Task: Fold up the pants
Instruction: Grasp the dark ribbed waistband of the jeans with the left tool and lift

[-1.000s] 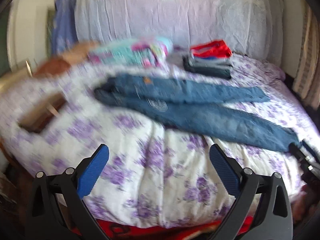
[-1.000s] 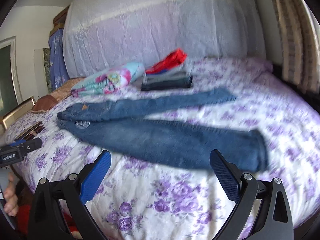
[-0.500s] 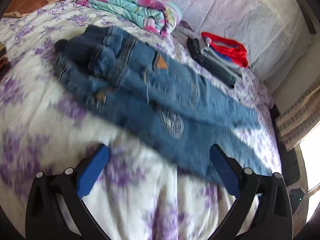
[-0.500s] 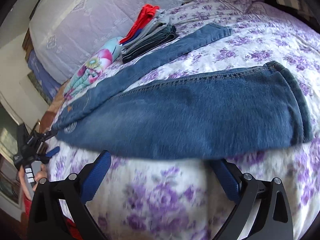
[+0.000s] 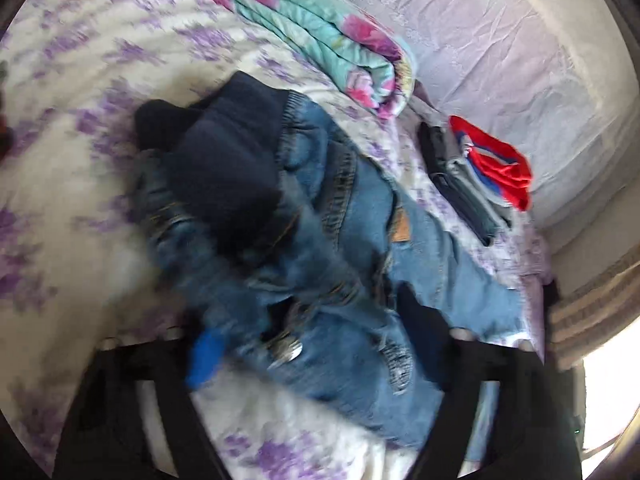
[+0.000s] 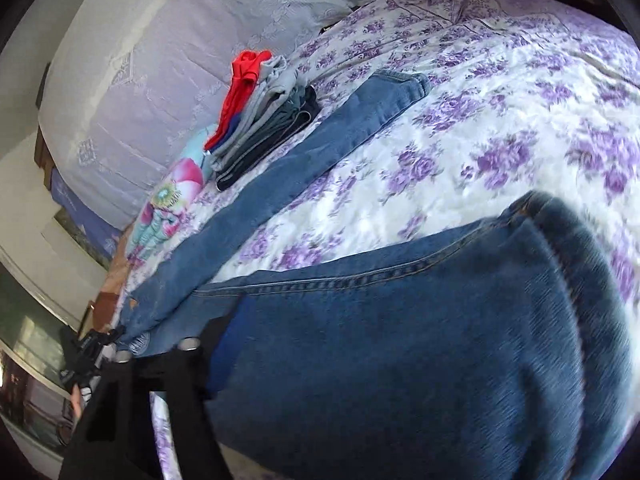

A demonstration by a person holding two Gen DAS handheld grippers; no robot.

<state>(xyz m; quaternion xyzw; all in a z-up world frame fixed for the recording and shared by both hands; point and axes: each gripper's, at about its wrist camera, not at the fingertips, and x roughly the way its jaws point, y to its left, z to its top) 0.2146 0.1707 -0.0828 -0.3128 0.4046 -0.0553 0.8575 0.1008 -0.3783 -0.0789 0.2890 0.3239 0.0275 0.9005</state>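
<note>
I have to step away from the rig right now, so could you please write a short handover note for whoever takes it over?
Left gripper: jaws closing, the waist end of the jeans between them.
Right gripper: jaws closing on the near leg's hem end; only its left finger shows.
Jeans lie on the floral bedspread, legs apart, the far leg stretched toward the stack of folded clothes and folded blanket.
Done: both ends reached.
Left: secure both grips, lay one leg on the other, then fold, probably lengthwise.
</note>
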